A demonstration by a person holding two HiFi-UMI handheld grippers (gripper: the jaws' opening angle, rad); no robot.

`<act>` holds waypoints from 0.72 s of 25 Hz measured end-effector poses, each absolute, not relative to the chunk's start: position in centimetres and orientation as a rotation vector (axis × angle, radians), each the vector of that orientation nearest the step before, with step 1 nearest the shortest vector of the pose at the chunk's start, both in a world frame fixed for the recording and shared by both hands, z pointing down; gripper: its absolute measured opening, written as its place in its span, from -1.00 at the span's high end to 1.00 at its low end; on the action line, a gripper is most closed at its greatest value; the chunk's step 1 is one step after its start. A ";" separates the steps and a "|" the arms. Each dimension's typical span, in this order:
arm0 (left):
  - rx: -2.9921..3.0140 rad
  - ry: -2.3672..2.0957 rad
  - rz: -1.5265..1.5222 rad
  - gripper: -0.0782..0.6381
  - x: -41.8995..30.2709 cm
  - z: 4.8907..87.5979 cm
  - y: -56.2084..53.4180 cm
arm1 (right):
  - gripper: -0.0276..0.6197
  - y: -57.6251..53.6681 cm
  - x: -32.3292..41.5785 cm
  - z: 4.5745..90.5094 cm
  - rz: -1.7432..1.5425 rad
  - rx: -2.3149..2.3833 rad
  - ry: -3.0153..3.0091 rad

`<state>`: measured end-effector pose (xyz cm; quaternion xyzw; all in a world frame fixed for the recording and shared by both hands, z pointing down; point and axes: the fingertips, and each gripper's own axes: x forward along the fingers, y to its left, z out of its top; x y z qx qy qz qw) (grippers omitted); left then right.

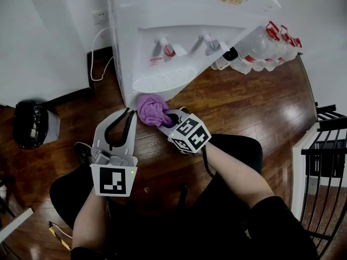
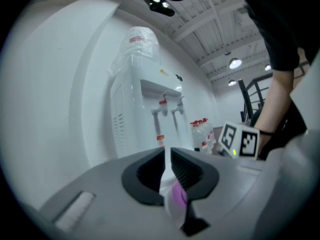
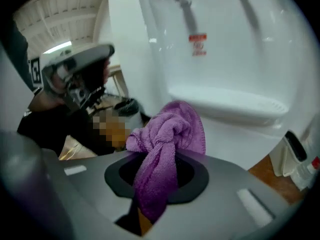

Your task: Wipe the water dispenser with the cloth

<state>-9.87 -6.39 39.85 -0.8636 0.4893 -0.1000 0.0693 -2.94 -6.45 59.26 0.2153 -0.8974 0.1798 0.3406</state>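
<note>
The water dispenser stands on the floor straight ahead of me, its drip tray on the side facing me. Just below that tray, the cloth sits between the fingers of my right gripper. My left gripper is just left of the cloth. A pack of water bottles stands right of the dispenser, and a bin sits well off to its left.

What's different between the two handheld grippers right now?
The left gripper has jaws shut on nothing; the right gripper clamps a purple cloth. The left gripper's marker cube shows one face in the head view; the right gripper's cube is turned, showing two. Both face the water dispenser.
</note>
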 end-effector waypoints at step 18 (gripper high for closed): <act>-2.576 1.371 -0.294 0.63 -7.2 38.5 -6.8 | 0.63 -20.8 8.1 50.7 0.302 1.439 -2.178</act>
